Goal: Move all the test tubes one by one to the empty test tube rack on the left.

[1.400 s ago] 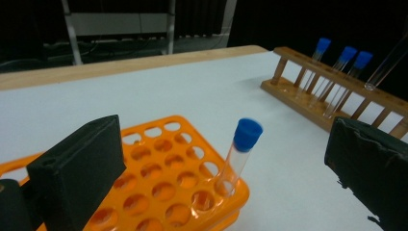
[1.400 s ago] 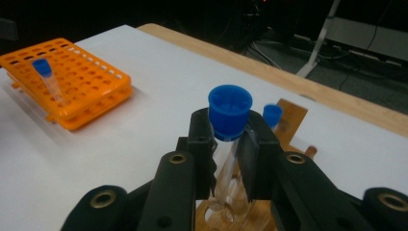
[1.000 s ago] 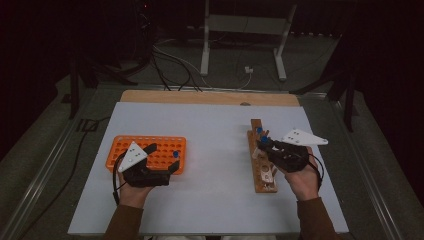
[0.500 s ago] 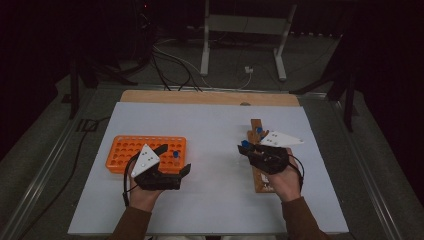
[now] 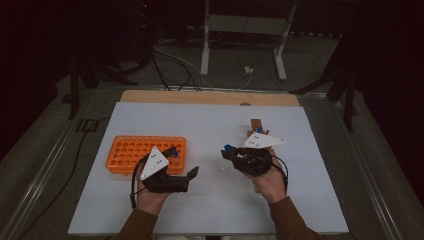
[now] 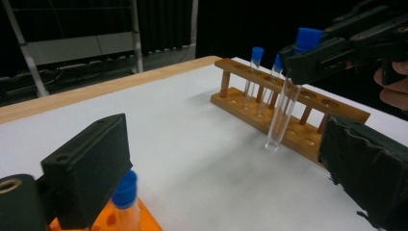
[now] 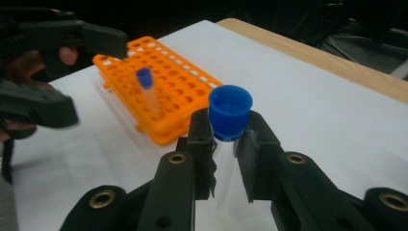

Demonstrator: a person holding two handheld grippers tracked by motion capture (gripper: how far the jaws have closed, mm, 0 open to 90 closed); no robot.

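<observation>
1. Clear-walled test tube [image 7: 222, 163], capped in blue, was pinched just below the cap by the right gripper [image 7: 225, 144]; its round bottom hung free above the white bench [image 5: 210, 125].
2. Seen from the left gripper view, this tube [image 6: 284, 108] stood slightly tilted in front of the wooden rack [image 6: 293, 113], apart from it.
3. Wooden rack held two further blue-capped tubes [image 6: 254, 72] upright near its far end.
4. Left gripper [image 5: 181, 162] had its jaws spread wide with nothing between them, though they had just been closing a little; it hovered just beside the orange rack [image 5: 131, 150].
5. Orange rack carried one blue-capped tube [image 7: 146, 94] upright near its near edge.
</observation>
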